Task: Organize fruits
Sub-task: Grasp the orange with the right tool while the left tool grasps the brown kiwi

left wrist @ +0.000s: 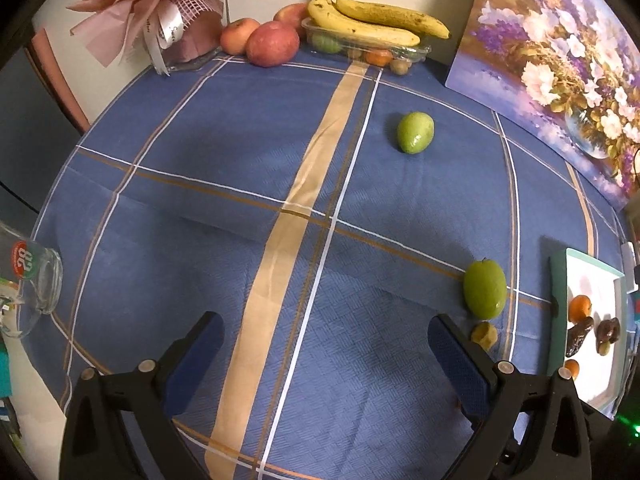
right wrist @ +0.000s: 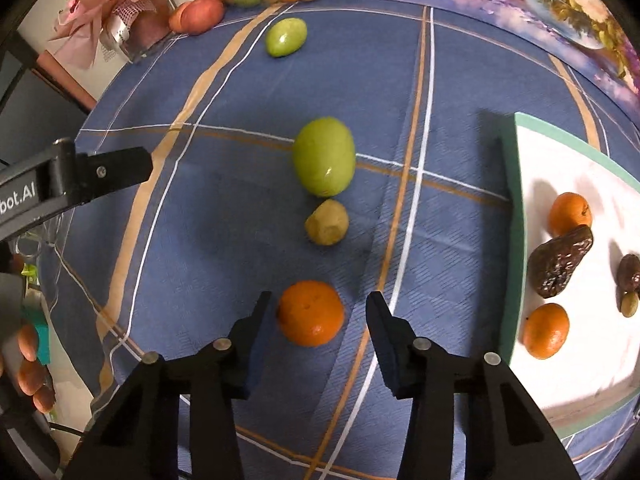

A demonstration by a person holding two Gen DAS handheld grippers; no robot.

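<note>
A small orange (right wrist: 311,312) lies on the blue checked tablecloth between the fingers of my right gripper (right wrist: 320,298). The left pad is at the peel, while a gap shows at the right pad, so the gripper is open. Beyond the orange lie a small yellowish fruit (right wrist: 327,222) and a big green fruit (right wrist: 324,156); a second green fruit (right wrist: 286,37) lies farther back. The white tray with a green rim (right wrist: 516,240) holds two oranges (right wrist: 570,212) and dark dates (right wrist: 560,264). My left gripper (left wrist: 325,317) hangs wide open over bare cloth, with nothing between its fingers.
At the back edge stand bananas (left wrist: 372,20) on a clear plastic box (left wrist: 360,46), apples (left wrist: 272,44), a pink bouquet (left wrist: 160,12) and a flower painting (left wrist: 560,60). A glass jar (left wrist: 36,280) lies at the left table edge. A person's fingers (right wrist: 28,360) show at lower left.
</note>
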